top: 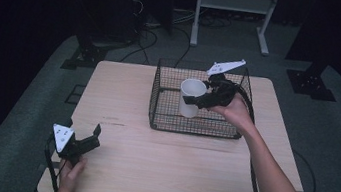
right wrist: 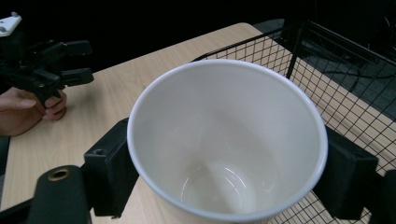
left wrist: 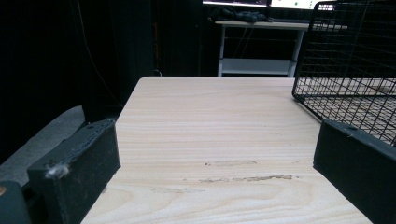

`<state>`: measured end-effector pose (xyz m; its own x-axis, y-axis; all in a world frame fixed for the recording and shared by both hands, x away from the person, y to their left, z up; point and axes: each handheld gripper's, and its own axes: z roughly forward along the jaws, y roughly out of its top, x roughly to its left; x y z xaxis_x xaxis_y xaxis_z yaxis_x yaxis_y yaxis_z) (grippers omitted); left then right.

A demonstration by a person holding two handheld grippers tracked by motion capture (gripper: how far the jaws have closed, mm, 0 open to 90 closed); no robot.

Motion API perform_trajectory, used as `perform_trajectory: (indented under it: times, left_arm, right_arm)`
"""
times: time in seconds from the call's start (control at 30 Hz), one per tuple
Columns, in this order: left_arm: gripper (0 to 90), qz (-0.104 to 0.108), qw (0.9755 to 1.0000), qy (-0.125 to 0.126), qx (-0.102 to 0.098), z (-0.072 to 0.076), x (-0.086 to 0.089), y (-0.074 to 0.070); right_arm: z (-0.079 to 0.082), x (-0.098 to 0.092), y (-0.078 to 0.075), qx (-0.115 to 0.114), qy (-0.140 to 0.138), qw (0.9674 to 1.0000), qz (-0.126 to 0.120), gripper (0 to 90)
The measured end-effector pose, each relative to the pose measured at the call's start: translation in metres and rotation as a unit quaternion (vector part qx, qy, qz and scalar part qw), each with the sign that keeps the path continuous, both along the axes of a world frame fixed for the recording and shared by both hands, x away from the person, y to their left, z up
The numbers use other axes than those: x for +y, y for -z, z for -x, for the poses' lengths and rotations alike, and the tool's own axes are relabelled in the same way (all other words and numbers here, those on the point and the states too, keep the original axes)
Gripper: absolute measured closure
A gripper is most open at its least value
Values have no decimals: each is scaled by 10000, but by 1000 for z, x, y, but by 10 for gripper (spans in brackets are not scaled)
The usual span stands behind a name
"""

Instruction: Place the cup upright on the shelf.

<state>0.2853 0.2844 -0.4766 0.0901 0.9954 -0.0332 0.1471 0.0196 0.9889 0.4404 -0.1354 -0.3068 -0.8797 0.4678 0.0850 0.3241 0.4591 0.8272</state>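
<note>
White cup (top: 191, 98): clamped between right tool (top: 197, 100) jaws, inside wire basket (top: 165, 120).
Left tool (top: 96, 135): jaws apart, empty, on bench (top: 149, 163).

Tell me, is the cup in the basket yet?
Nearly. Done: the right gripper has clamped the white cup. In hand: it holds the cup inside the wire basket, apparently just above its floor. Left: set it down and let go. The left gripper waits open.
</note>
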Motion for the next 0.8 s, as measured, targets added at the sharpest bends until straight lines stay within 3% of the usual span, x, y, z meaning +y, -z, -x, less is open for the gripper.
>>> perform_trajectory:
  times: [0.33,0.8]
  left_arm:
    - [0,4,10000,0,0,0,0,0]
    - [0,14,10000,0,3,0,0,0]
  right_arm:
    - [-15,3,-1,14,169,9998,125,188]
    - [-36,6,7,68,359,9993,54,189]
